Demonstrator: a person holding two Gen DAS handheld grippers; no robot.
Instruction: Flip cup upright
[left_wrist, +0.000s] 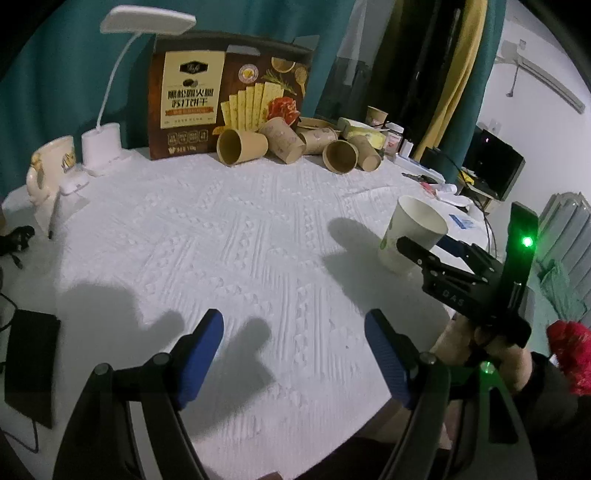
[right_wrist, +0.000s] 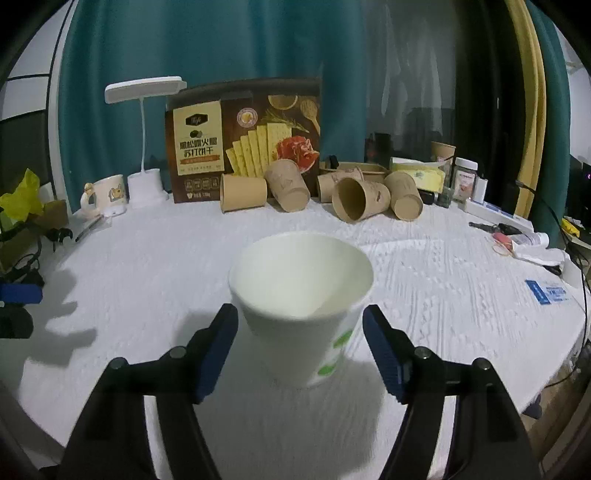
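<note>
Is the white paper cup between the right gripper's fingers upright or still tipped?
Upright: the white paper cup stands base-down on the white tablecloth, mouth up. The right gripper straddles it, open.

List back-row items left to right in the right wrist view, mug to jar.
mug → lamp → cracker box → brown cups → yellow box → jar. The white cup stands upright in front, between the open right gripper fingers.

Matt white paper cup (right_wrist: 301, 306), embossed white tablecloth (right_wrist: 424, 266)
</note>
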